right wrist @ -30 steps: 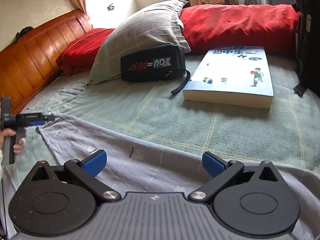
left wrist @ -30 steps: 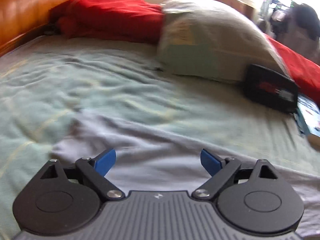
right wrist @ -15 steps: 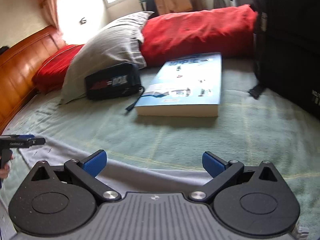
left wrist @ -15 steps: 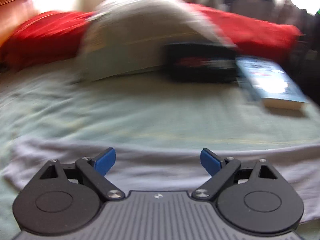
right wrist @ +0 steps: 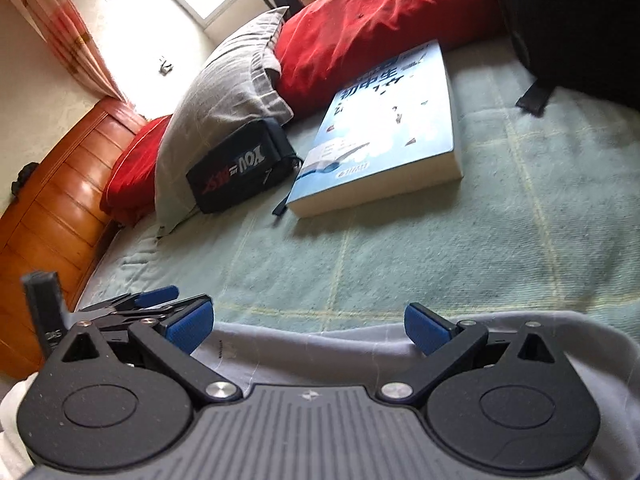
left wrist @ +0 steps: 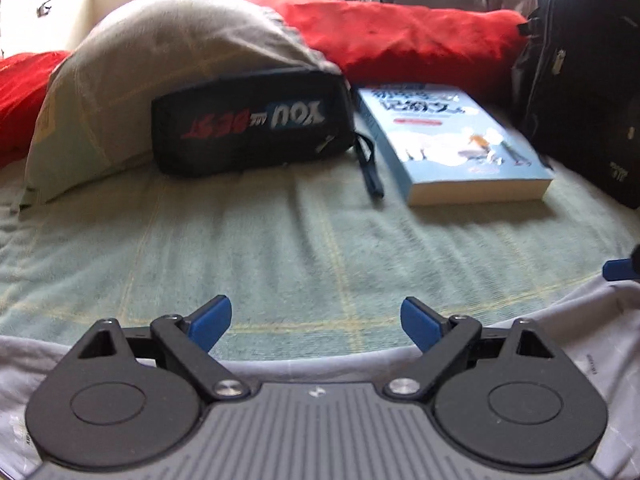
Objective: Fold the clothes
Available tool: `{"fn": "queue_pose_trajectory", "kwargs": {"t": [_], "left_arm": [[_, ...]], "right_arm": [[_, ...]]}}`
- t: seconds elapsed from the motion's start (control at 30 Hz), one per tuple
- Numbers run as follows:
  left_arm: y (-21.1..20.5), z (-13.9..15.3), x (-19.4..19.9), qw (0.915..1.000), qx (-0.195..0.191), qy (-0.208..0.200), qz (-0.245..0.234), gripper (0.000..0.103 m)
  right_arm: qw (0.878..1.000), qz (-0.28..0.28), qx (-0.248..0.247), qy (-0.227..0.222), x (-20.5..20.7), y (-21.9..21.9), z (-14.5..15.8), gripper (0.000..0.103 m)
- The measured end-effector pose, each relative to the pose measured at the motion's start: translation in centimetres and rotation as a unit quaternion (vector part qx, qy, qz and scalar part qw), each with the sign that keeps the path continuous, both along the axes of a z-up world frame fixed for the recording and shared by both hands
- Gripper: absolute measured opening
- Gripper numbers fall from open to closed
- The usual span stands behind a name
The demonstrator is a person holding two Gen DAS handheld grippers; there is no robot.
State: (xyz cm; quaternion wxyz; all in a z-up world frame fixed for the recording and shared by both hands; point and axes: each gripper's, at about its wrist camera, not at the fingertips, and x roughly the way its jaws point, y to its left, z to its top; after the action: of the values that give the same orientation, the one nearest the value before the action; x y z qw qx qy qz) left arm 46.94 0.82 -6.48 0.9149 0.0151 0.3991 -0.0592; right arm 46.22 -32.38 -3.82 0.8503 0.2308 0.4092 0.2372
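Grey garment (left wrist: 560, 320) mostly hidden under left claw (left wrist: 316, 320), backpack (left wrist: 580, 72) cropped

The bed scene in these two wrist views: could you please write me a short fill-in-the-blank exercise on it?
1. The blue book lies flat on the ____ blanket.
2. The black pouch leans against the ____ pillow.
3. The jaws of the left gripper and the right gripper are both ____.
4. The pale grey garment lies spread ____ both grippers.

Missing words: green; grey; open; beneath
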Motion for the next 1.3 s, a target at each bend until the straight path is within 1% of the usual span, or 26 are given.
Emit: {"fn": "queue_pose_trajectory", "kwargs": {"t": [0.17,0.3,0.37,0.47,0.57,0.77,0.93,1.03,1.17,1.3], "left_arm": [[0.1,-0.3,-0.8,0.9998,0.012,0.006,-0.011,0.091],[0.0,-0.2,-0.8,0.9997,0.01,0.008,-0.023,0.091],[0.0,0.0,-0.3,0.9997,0.011,0.013,-0.02,0.092],[-0.1,-0.1,1.2,0.9986,0.021,0.048,0.011,0.092],[-0.2,-0.4,1.8,0.9969,0.016,0.076,0.014,0.091],[-0.5,-0.6,-1.0,0.9973,0.041,0.06,-0.006,0.092],[-0.3,-1.0,-2.9,0.9989,0.04,0.026,0.001,0.092],[-0.4,-1.2,-3.9,0.999,0.044,0.009,0.005,0.092],[-0.2,-1.5,-5.0,0.9992,0.034,0.001,0.019,0.092],[0.5,-2.1,-6.0,0.9995,0.016,0.001,0.026,0.095]], "right_arm": [[1.0,0.007,-0.003,0.001,-0.1,0.6,-0.1,0.103],[1.0,0.013,-0.009,0.001,-0.1,1.1,-0.2,0.103],[1.0,0.017,-0.013,0.002,0.0,1.4,-0.4,0.103],[1.0,0.017,-0.021,0.005,0.0,1.7,-0.6,0.103],[0.999,0.018,-0.026,0.007,0.1,1.8,-0.7,0.103],[1.0,0.014,-0.024,0.005,0.0,1.6,-0.5,0.103],[0.999,0.018,-0.039,0.004,-0.1,2.2,-0.6,0.103],[0.999,0.022,-0.039,0.003,-0.1,2.4,-0.7,0.103],[0.999,0.025,-0.038,0.003,0.0,2.5,-0.9,0.103],[0.999,0.038,-0.015,-0.002,0.1,2.7,-1.2,0.103]]}}
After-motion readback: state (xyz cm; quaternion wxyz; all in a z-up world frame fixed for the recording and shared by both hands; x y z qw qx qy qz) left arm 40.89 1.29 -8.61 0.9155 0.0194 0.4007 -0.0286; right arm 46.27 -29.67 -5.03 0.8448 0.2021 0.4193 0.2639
